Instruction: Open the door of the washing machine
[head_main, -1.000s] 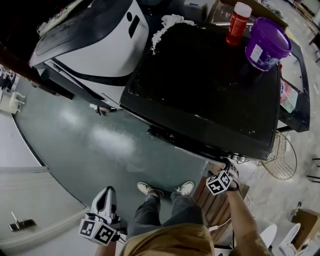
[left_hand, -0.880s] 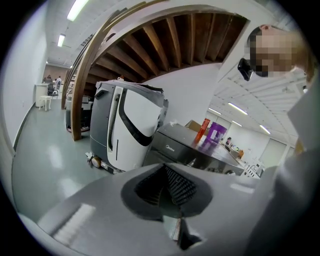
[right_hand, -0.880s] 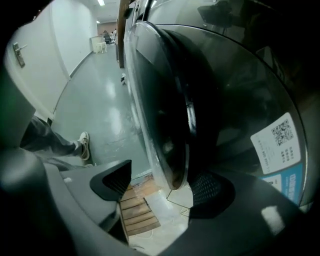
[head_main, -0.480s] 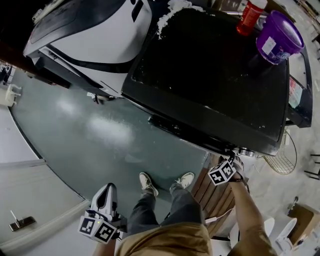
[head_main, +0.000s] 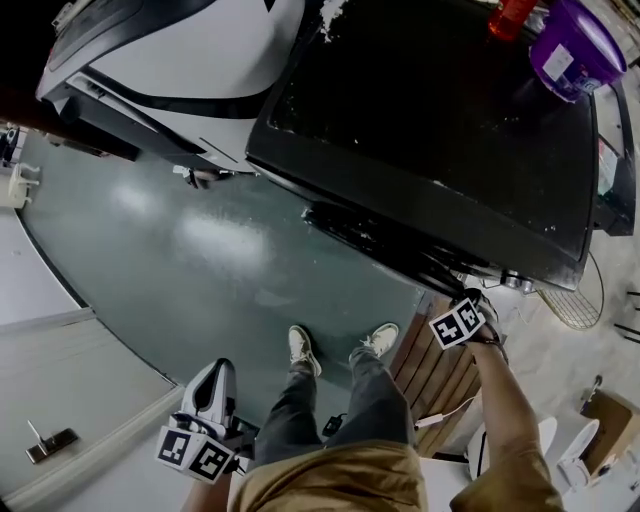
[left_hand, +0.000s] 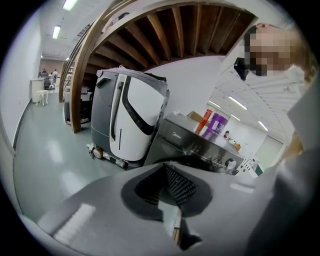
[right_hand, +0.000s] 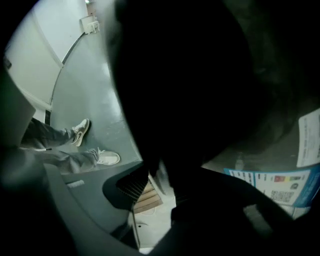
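Note:
The black washing machine (head_main: 440, 130) fills the upper right of the head view, and its door (head_main: 375, 240) bulges from the front face. My right gripper (head_main: 468, 298) points steeply down at the machine's front right corner, just below the control knobs (head_main: 512, 282). In the right gripper view the dark door handle (right_hand: 172, 150) lies between the jaws of the right gripper (right_hand: 157, 170), which have just been closing on it. My left gripper (head_main: 212, 388) hangs low at the bottom left, far from the machine. In its own view the left gripper (left_hand: 167, 169) is shut and holds nothing.
A white and grey floor-cleaning machine (head_main: 170, 60) stands left of the washer. A purple tub (head_main: 572, 45) and a red bottle (head_main: 515, 15) sit on the washer's top. A wire basket (head_main: 582, 300) and a wooden pallet (head_main: 432, 372) are at the right, by my shoes (head_main: 305, 350).
The right gripper has tipped further down and pushed in under the washer's front right corner. The head view has dropped toward my feet. The left gripper has sunk slightly.

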